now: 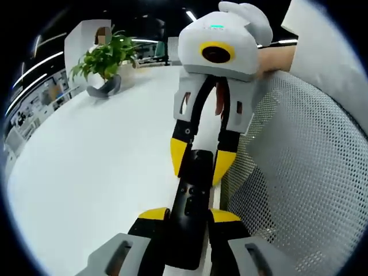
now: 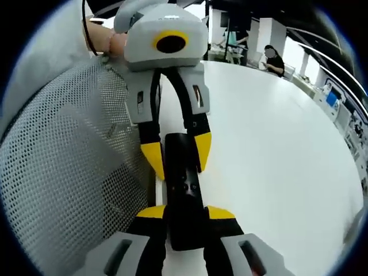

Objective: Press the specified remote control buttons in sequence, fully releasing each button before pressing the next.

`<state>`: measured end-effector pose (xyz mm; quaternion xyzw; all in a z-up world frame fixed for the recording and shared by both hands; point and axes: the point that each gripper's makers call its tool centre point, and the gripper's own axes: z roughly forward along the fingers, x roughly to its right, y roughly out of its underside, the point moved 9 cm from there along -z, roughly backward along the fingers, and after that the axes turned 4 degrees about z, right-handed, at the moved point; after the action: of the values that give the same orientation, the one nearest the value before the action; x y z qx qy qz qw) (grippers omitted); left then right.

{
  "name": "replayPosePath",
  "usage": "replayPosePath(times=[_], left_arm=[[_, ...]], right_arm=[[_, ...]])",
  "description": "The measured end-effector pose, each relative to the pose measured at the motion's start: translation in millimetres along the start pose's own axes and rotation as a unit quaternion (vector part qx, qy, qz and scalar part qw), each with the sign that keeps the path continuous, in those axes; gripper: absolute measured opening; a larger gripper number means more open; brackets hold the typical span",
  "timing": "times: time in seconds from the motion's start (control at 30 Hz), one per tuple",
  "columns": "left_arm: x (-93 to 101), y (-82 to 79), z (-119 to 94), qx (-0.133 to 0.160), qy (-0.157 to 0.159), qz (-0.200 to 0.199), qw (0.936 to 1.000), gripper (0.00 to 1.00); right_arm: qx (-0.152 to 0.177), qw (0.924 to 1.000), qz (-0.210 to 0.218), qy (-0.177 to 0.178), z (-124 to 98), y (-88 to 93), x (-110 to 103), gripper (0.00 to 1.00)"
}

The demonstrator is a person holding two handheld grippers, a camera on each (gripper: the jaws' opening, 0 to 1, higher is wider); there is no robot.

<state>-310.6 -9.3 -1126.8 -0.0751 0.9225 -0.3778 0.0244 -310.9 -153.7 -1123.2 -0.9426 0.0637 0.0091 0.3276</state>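
Left gripper view: left gripper (image 1: 188,217) and right gripper (image 1: 199,163) both clamp the black remote (image 1: 190,207) (ends opposite) above the white table (image 1: 103,172); free one gripper for pressing.

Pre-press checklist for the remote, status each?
1. Left tool shut on the remote: ok.
2. Right tool shut on the remote's other end: ok.
3. Remote over the white table, beside the mesh chair: ok.
4. Button face in view: ok; labels cannot tell.
5. A tool free for pressing: not ok, both hold the remote.
6. Any button pressed now: cannot tell.
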Motion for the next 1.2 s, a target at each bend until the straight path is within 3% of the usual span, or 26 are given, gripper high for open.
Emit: replayPosePath(times=[0.1, 0.23, 0.3, 0.4, 0.67, 0.97, 1.03, 1.1, 1.2], left_arm=[[-2.5, -1.8, -9, 0.005, -0.007, -0.013, 0.9999, 0.27], [-7.8, -12.0, -30, 0.042, -0.026, -0.050, 0.9975, 0.31], [-13.0, -17.3, -40, 0.068, -0.053, -0.067, 0.9941, 0.33], [-18.1, -21.7, -54, 0.116, -0.086, -0.108, 0.9836, 0.37], [-10.9, -21.2, -78, 0.165, -0.138, -0.142, 0.9663, 0.45], [-5.2, -23.3, -105, 0.246, -0.224, -0.182, 0.9253, 0.69], [-4.9, -22.8, -108, 0.257, -0.236, -0.184, 0.9187, 0.76], [-5.5, -24.8, -115, 0.285, -0.257, -0.191, 0.9034, 0.83], [-8.4, -31.2, -130, 0.332, -0.310, -0.179, 0.8729, 0.96]], right_arm=[[0.003, 1.0000, 0.002, 0.002, 0, -0.1, 1, 0.22], [0.007, 1.0000, 0.005, 0.003, 1, 0.3, 1, 0.22], [0.008, 0.9999, 0.007, 0.004, 1, 0.3, 1, 0.22], [0.008, 0.9999, 0.008, 0.006, 1, 0.1, 1, 0.22], [0.013, 0.9998, 0.014, 0.005, 1, 0.9, 2, 0.22], [0.018, 0.9996, 0.022, 0.008, 1, 0.3, 2, 0.22], [0.018, 0.9995, 0.023, 0.009, 1, 0.0, 2, 0.22], [0.018, 0.9994, 0.028, 0.009, 2, 0.2, 3, 0.22], [0.016, 0.9993, 0.032, 0.011, 2, -0.5, 2, 0.22]])
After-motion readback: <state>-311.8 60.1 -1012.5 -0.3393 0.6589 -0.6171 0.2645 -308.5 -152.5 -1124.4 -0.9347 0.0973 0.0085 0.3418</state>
